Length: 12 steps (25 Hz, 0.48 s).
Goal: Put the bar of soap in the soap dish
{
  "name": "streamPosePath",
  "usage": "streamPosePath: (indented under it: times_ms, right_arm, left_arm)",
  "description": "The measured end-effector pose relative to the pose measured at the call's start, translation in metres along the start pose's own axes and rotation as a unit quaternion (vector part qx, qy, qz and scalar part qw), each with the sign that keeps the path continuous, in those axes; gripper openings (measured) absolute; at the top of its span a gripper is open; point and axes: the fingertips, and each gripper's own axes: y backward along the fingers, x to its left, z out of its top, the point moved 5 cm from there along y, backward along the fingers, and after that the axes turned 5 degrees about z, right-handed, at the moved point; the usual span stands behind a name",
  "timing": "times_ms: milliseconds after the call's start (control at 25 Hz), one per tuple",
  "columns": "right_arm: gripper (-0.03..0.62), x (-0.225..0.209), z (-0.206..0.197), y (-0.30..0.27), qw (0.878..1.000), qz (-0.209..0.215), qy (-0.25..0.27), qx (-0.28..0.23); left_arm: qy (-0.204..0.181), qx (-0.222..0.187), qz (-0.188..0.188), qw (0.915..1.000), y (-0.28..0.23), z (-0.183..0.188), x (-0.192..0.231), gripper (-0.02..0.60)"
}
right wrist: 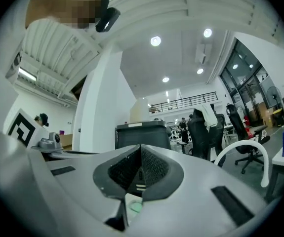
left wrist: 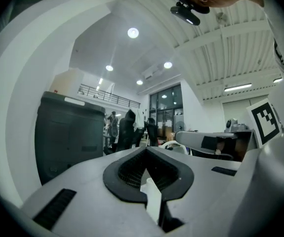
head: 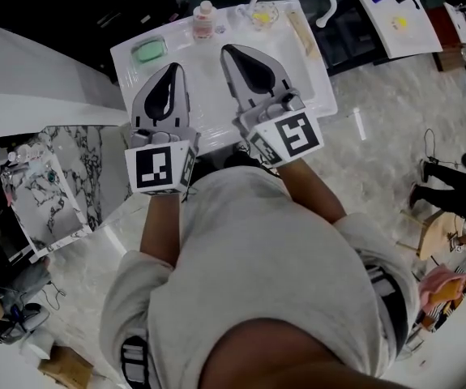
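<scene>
though near the green soap [head: 149,49], small bottle [head: 204,20] upright on counter [head: 314,79]

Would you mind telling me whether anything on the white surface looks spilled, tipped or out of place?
Nothing stands out. The green soap lies flat near the white surface's far-left corner, the small bottle appears upright, and I see no spill. The left gripper and right gripper are shut and empty above it.
</scene>
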Motion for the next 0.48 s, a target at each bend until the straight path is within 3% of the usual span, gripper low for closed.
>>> streamPosePath:
  times_ms: [240,480]
  right_arm:
    - [0.000,-0.010,0.030,0.010,0.999,0.016,-0.020,-0.046]
    - [0.000,-0.016,0.032,0.013,0.998,0.025,-0.028,-0.054]
  left_arm:
    - [0.002,-0.034,0.015,0.9993,0.002,0.031,-0.009,0.017]
    - [-0.006,-0.028,0.019,0.9994,0.000,0.029,-0.012,0.017]
